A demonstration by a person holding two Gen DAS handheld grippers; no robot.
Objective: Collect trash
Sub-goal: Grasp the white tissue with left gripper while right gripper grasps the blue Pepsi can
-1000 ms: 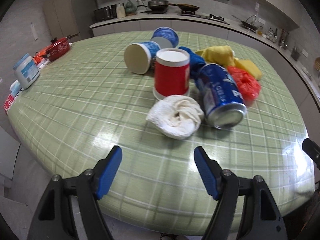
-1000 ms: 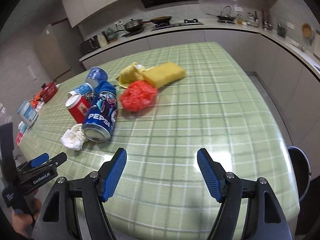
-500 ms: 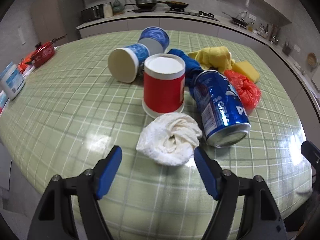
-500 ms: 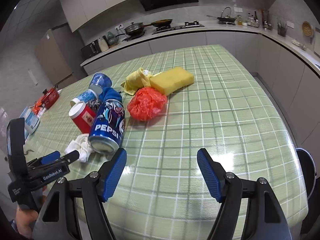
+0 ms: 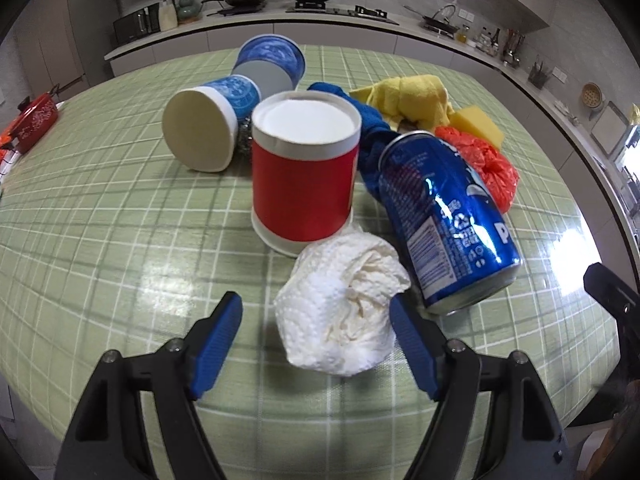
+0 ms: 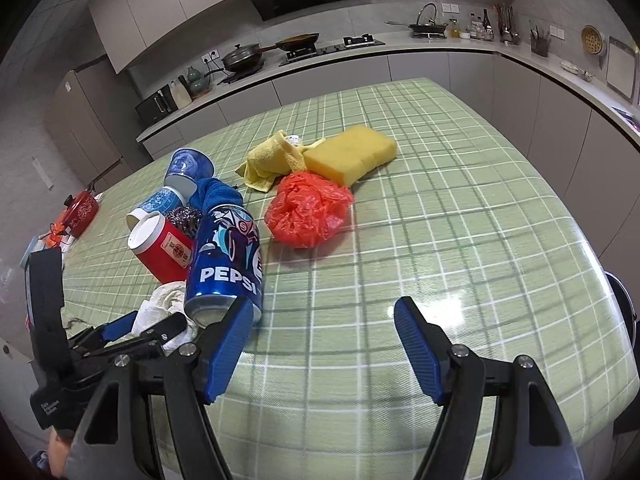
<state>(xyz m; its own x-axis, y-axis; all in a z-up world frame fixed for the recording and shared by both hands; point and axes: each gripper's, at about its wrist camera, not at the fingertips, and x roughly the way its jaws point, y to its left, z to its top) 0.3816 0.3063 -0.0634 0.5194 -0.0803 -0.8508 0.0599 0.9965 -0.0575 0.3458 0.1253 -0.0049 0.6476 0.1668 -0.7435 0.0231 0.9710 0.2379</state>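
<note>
Two claws hung over the green-checked bench (image 6: pixel 460 208). Left claw (image 5: pixel 316 336) stood with its jaws apart, having just been opening wider, and the crumpled white paper towel (image 5: pixel 340 308) lay on the bench between its blue pads: the right-hand pad sat just beside the wad, the other pad clear of it, neither pressing. Just past the towel stood an upturned red paper cup (image 5: pixel 306 172), touching it, with a blue Pepsi can (image 5: pixel 440 220) lying on its side close to the right. Farther out lay two blue-printed cups (image 5: pixel 224 120) tipped over, a blue cloth (image 5: pixel 368 120), a yellow cloth (image 5: pixel 408 96), a yellow sponge (image 6: pixel 352 156) and a bunched red plastic bag (image 6: pixel 308 212). Right claw (image 6: pixel 320 344) was likewise open (nothing between its pads but bare bench), its left pad near the can's end.
</note>
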